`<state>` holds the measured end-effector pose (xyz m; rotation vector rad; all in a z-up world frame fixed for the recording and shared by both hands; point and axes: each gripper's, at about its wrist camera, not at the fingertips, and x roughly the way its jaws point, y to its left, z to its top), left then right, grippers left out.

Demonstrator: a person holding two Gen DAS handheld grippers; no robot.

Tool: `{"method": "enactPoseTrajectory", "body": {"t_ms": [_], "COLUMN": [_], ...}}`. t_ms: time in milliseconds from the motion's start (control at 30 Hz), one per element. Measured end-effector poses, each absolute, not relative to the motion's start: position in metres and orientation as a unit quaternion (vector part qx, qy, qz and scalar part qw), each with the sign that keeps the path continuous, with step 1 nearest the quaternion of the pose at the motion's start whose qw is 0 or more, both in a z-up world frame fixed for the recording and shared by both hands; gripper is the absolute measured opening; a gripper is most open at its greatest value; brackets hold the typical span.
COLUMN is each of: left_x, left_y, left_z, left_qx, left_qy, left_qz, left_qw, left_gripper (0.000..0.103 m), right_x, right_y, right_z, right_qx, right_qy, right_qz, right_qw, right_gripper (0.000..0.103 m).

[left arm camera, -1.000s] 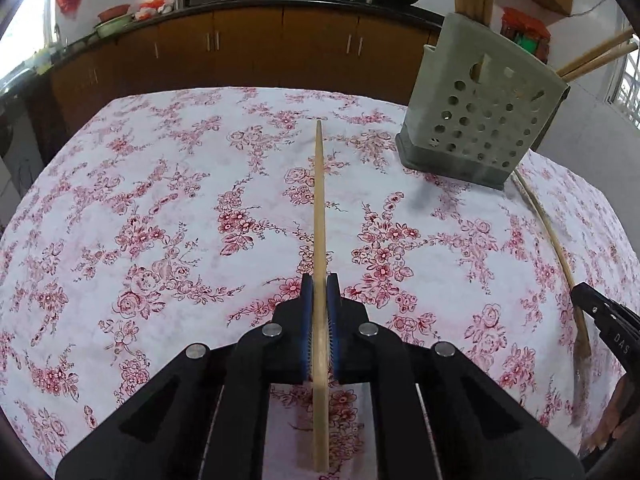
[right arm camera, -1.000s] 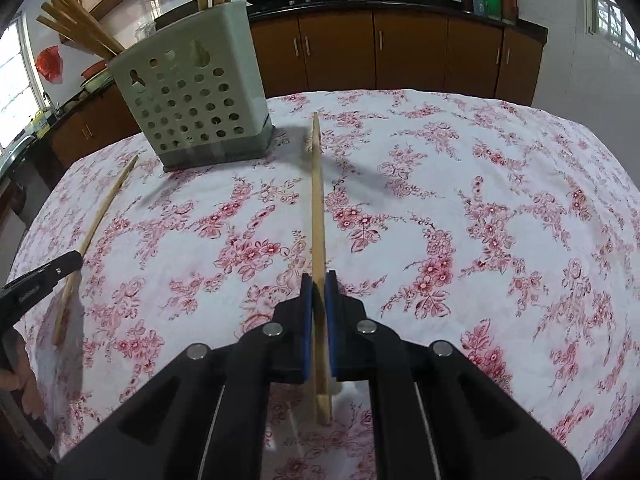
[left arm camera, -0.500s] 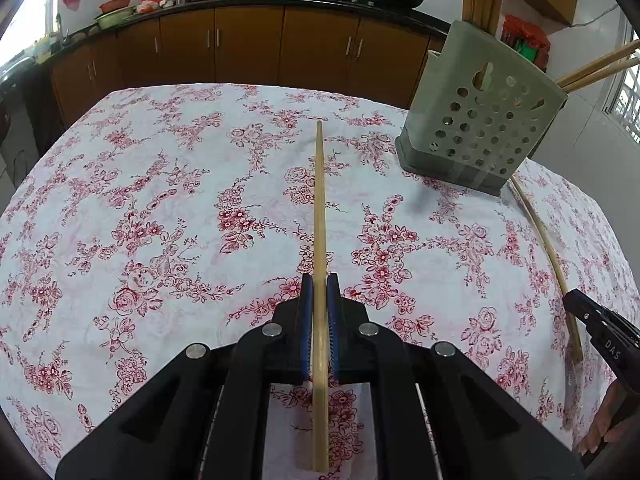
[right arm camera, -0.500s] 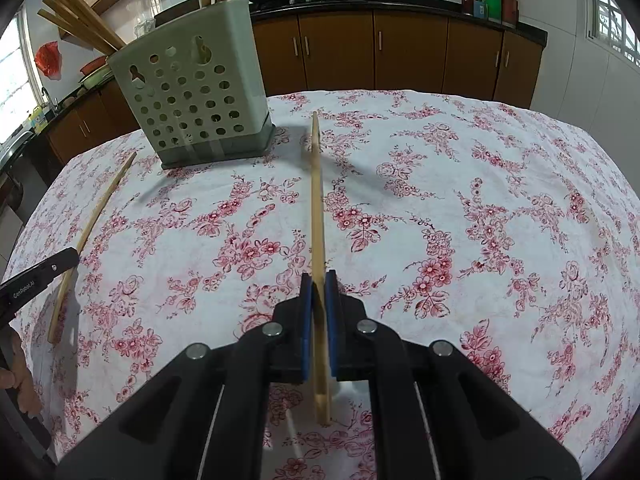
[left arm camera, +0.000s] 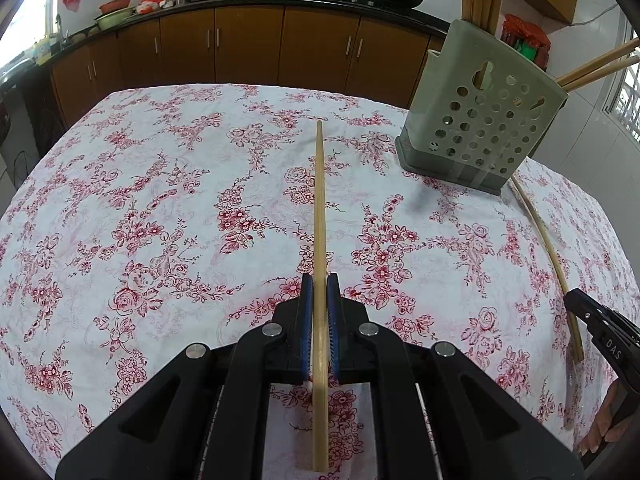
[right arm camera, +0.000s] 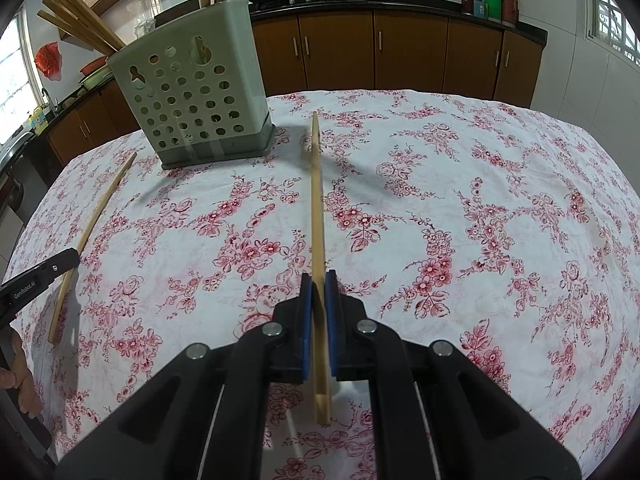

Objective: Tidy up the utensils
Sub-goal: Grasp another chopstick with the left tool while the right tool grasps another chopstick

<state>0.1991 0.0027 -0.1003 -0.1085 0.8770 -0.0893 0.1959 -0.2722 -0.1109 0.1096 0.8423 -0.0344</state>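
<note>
The left gripper [left arm camera: 320,300] has its fingers closed tight on one wooden chopstick [left arm camera: 319,208], and the right gripper [right arm camera: 319,300] grips a second chopstick [right arm camera: 316,200] in the same way. Both sticks point forward over the flowered tabletop [left arm camera: 140,200]. The perforated utensil holder [left arm camera: 476,128], already with chopsticks inside, stands near. I think the risk is at insertion: a long stick can pivot between the pads, hit the rim and tip the light holder, or the two sticks can cross.
</note>
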Motion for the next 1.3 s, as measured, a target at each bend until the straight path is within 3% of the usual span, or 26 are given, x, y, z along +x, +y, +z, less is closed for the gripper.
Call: {"method": "enactPoseTrajectory", "body": {"t_ms": [1300], "left_x": [0.1993], "left_y": [0.0017], "left_z": [-0.0997], "left_qx": [-0.053], "left_qy": [0.423], "left_qz": [-0.042], "left_qw": [0.903], "left_gripper": [0.009], "right_x": [0.1955], "right_y": [-0.2722], "right_z": [-0.1110], "right_qx": [0.060], "right_qy": [0.408], "right_qz": [-0.013], "right_qw": [0.911], "right_gripper": [0.008]}}
